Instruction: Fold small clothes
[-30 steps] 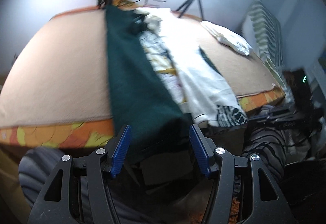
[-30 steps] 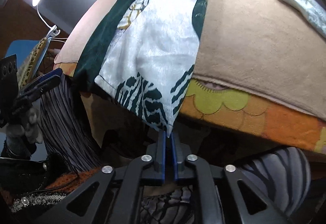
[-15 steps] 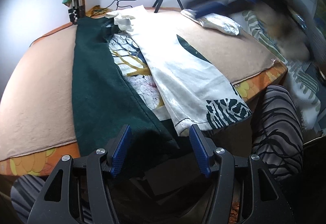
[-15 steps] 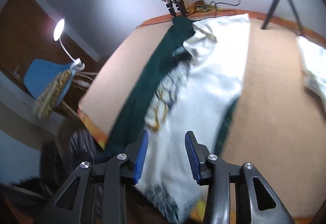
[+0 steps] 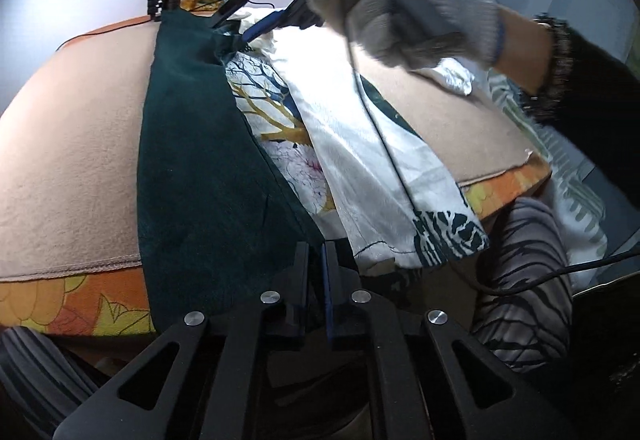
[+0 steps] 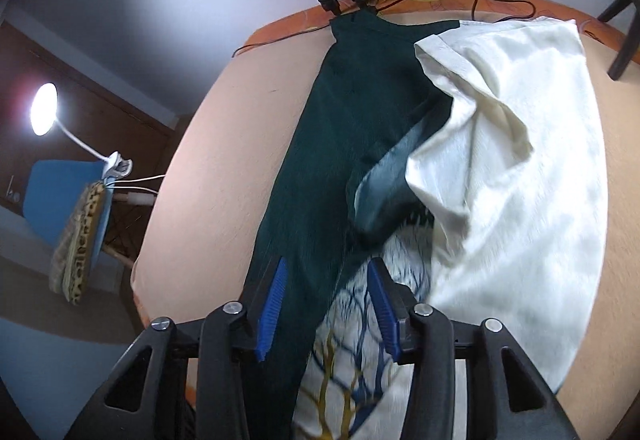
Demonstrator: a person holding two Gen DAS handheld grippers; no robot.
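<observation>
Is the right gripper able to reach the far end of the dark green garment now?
Probably yes. The right gripper hovers over the dark green garment, jaws opening with nothing between them. Only the white garment overlaps its right edge.

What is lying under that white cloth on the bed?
Under the white cloth a tree-printed fabric shows beside the dark green garment; how far it runs beneath is covered.

The gloved hand (image 5: pixel 404 4) beyond the left fingers is smeared by motion. The dark green garment's (image 5: pixel 200 160) hem disappears behind those fingers. Ahead of the right fingers, the cream garment's (image 6: pixel 520 168) folds blur, its right part cut off.
</observation>
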